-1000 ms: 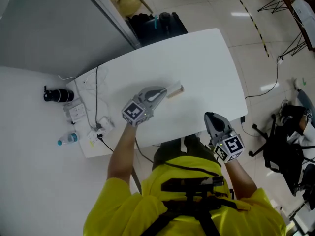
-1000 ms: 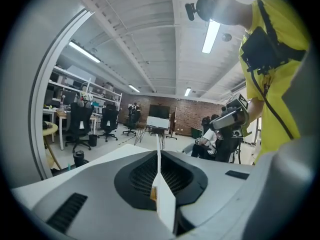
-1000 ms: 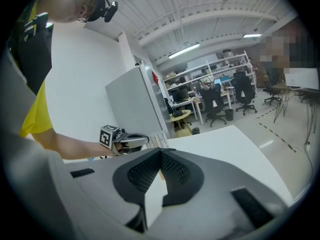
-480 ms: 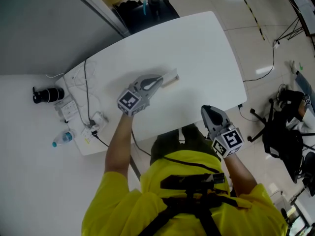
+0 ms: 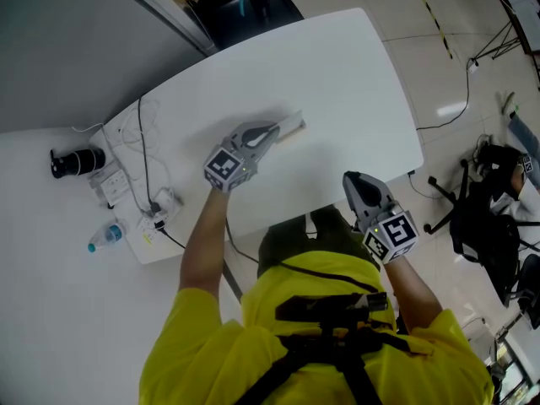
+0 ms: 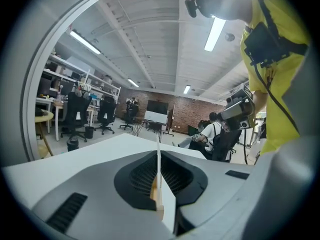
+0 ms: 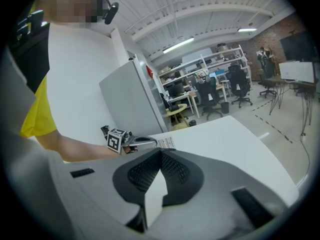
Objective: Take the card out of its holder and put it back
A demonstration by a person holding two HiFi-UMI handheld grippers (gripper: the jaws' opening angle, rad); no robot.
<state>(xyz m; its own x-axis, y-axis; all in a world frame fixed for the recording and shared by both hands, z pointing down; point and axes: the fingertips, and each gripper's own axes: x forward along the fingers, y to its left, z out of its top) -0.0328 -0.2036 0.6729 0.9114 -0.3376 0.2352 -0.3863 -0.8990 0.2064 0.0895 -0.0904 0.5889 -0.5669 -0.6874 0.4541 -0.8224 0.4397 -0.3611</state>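
My left gripper (image 5: 274, 132) reaches over the middle of the white table (image 5: 337, 74) and is shut on a thin white card (image 5: 289, 126). A tan wooden holder strip (image 5: 297, 135) lies along the card's near side. In the left gripper view the card (image 6: 159, 160) stands edge-on between the black pads (image 6: 140, 176), with a tan piece beside it. The right gripper view shows the printed card (image 7: 164, 143) at the left gripper's tips. My right gripper (image 5: 353, 180) hovers at the table's front edge, shut, with nothing between its pads (image 7: 176, 170).
A power strip with cables (image 5: 145, 199) sits on the table's left end. A black cylinder (image 5: 72, 160) and a small bottle (image 5: 105, 240) lie left of it. A dark chair (image 5: 245, 5) stands behind the table, and an office chair (image 5: 481, 218) stands to the right.
The head camera has shifted a little. Both grippers stay where they were relative to the table, and the left one keeps its hold on the card.
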